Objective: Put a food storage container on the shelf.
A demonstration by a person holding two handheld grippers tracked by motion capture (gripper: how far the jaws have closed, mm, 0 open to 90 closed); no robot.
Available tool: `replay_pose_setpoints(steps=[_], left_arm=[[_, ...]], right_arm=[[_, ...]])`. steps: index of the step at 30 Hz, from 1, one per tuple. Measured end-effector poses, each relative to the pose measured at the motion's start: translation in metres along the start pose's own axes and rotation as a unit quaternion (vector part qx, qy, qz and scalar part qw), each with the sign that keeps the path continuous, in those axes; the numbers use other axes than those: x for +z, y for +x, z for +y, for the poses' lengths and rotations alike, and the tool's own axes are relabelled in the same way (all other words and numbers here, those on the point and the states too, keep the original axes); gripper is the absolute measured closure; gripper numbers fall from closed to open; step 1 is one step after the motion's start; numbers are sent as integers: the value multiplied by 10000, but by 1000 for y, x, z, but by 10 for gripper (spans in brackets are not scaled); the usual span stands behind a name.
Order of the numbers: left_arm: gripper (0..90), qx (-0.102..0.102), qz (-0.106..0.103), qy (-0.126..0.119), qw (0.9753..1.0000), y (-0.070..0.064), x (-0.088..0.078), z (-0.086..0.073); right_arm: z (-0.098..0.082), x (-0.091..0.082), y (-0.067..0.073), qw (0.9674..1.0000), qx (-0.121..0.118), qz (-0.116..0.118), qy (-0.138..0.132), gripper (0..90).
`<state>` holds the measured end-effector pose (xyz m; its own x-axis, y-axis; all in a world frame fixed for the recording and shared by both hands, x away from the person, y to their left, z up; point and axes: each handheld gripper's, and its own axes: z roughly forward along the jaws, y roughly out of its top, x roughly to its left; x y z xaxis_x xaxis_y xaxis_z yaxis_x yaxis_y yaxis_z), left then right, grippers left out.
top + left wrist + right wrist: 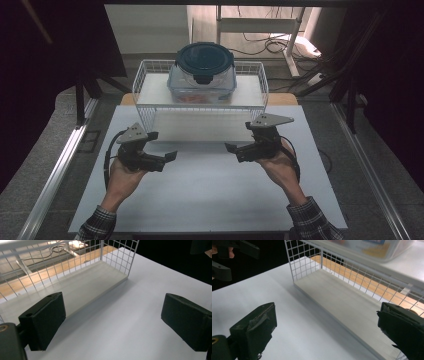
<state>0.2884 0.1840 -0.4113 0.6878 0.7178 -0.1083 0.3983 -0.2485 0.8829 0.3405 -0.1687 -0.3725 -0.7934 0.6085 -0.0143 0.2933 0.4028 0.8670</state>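
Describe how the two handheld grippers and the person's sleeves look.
Both the left gripper and the right gripper are black, each topped by a grey three-cornered plate and trailing a black cable. Each one's two jaws end in blocky, dark rectangular pads; the right gripper's pads look worn and ragged. The sleeves are dark plaid.

The white wire-mesh rack stands at the far middle of the white rectangular table. On the upper shelf of the rack, a clear plastic food container with a dark round lid sits near the centre. The lower shelf lies under it, open toward the person. Before the rack, on its left side, hovers the left gripper; on its right side, the right gripper. Both are apart from the rack and point toward each other.
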Motion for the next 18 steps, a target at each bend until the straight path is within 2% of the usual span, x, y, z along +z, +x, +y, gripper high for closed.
replay_pose_setpoints(steps=[6,11,18], left_arm=[[46,31,45,6,10000,-6,6,-14],[45,50,54,53,10000,-11,9,-25],[41,112,150,106,9998,-17,7,-39]], right_arm=[[-15,4,0,9999,-27,-82,58,0],[-28,4,0,10000,62,-66,29,0],[-45,2,2,9999,57,-78,114,0]])
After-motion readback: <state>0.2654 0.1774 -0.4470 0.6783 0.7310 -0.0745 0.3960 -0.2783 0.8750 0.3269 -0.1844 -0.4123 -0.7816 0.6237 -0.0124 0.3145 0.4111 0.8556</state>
